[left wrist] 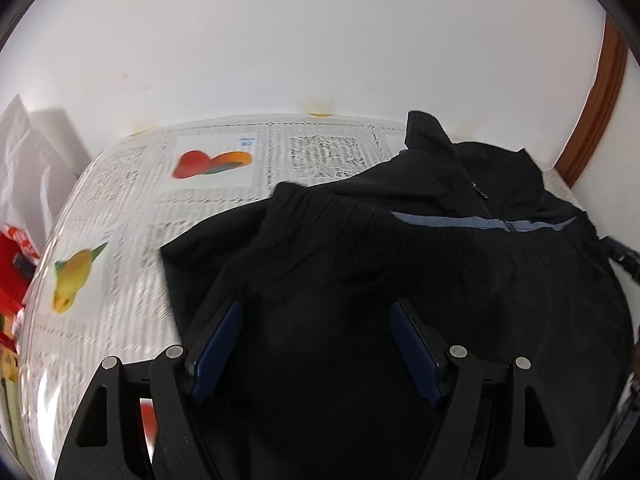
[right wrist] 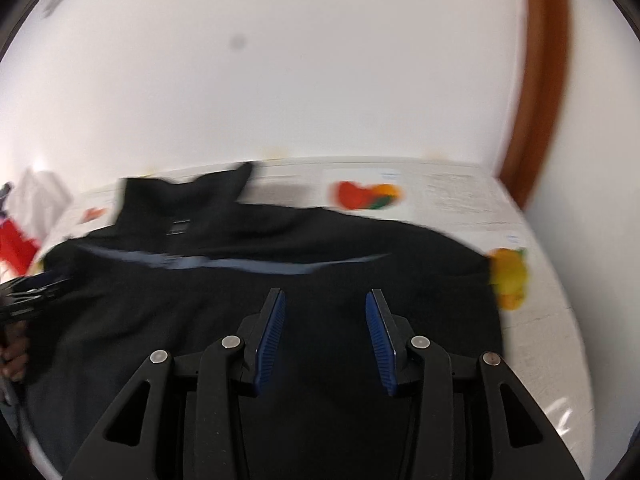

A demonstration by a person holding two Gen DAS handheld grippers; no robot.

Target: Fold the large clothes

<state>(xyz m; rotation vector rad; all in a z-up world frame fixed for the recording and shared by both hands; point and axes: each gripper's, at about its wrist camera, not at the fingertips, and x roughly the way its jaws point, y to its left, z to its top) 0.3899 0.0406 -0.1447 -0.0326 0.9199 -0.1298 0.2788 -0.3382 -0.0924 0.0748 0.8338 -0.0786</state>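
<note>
A black zip jacket (left wrist: pixel 400 264) with a grey chest stripe lies spread on a table covered by a lace-pattern cloth (left wrist: pixel 120 208) with fruit prints. Its collar stands up at the far side. My left gripper (left wrist: pixel 316 308) is open and empty, hovering over the jacket's near left part. In the right wrist view the same jacket (right wrist: pixel 240 300) fills the middle, blurred. My right gripper (right wrist: pixel 324 296) is open and empty above the jacket's lower body. The left gripper (right wrist: pixel 28 292) shows at that view's left edge.
A white wall rises behind the table. A brown wooden frame (right wrist: pixel 540 80) stands at the right. Red and white items (left wrist: pixel 16 240) sit off the table's left end. Fruit prints (right wrist: pixel 508 276) mark the bare cloth right of the jacket.
</note>
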